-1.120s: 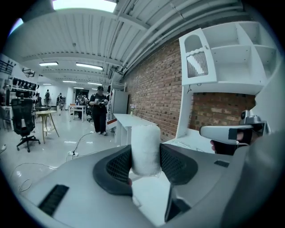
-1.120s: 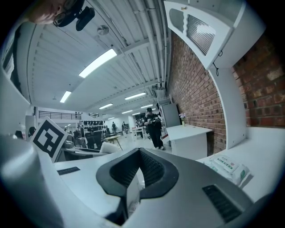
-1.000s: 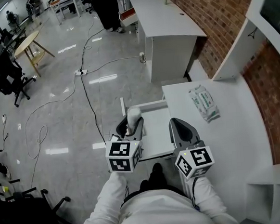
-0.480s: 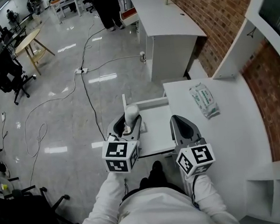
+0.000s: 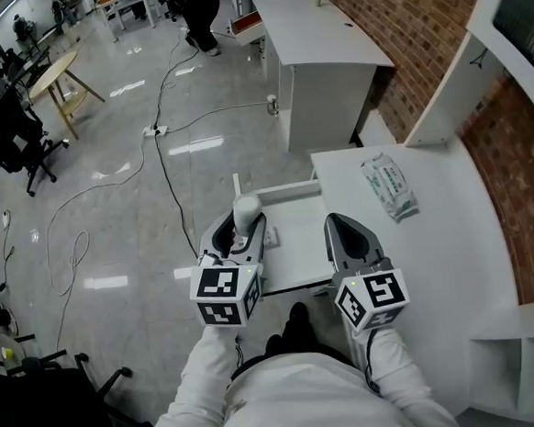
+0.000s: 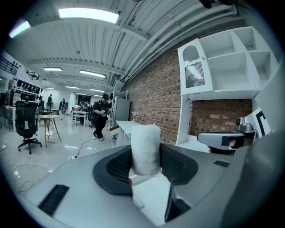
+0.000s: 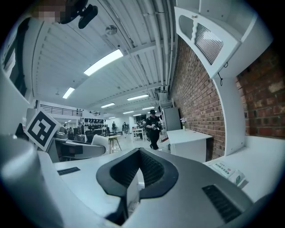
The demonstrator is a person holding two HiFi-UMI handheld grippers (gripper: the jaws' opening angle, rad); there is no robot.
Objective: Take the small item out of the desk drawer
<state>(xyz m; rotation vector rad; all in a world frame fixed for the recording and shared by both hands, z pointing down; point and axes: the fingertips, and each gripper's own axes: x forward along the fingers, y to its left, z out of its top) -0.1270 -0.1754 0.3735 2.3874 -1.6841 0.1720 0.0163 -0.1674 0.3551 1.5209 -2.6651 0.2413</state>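
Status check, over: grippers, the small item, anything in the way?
Left gripper shut on white roll, above open drawer. Right gripper shut, empty. Path looks clear; wipes pack off aside on desk.

The right gripper's (image 7: 139, 151) grey jaws meet at frame centre, nothing between them; a white wipes packet (image 7: 228, 172) lies lower right.

White gauze-like roll (image 6: 145, 149), upright, clamped in left hand-held gripper (image 5: 243, 230), above open drawer (image 5: 299, 244)
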